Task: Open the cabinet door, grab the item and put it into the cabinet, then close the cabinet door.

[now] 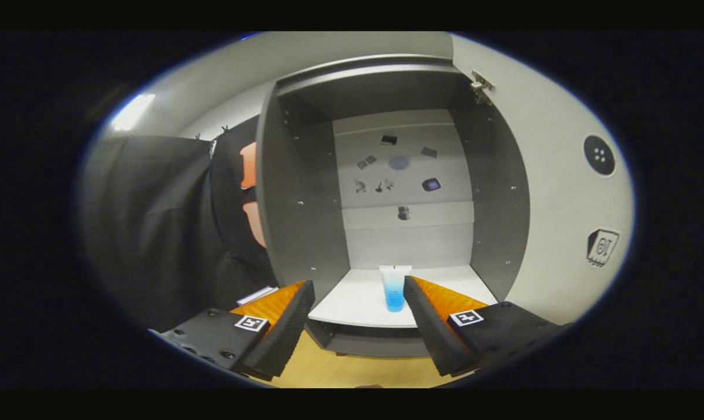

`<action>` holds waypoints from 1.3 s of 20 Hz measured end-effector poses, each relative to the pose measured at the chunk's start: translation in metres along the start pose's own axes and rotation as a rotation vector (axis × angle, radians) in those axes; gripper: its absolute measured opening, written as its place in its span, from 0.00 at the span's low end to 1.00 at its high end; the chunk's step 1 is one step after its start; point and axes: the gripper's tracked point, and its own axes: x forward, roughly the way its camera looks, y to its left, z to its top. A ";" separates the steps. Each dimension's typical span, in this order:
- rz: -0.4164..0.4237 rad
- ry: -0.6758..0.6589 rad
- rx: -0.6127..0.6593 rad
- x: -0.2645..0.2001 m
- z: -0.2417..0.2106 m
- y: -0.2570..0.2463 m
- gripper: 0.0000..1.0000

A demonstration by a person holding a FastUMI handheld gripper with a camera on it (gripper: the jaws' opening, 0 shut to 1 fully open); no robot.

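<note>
Sign (602, 247) on open cabinet door (561, 192) reads "10"; no other legible text.

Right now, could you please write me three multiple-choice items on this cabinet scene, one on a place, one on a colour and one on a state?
1. Where does the tube stand?
A. on the cabinet's white shelf, near its front edge
B. on the wooden floor
C. hanging on the open door

2. What colour is the tube's lower part?
A. red
B. blue
C. green

3. How do the gripper fingers stand?
A. shut on the tube
B. shut on nothing
C. open, the tube close by one fingertip

Answers: 1 A, the tube stands upright on the shelf; 2 B, it turns blue toward the bottom; 3 C, a wide gap lies between the fingers.
</note>
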 end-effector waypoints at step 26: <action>-0.217 -0.152 -0.099 -0.369 0.036 -0.115 0.95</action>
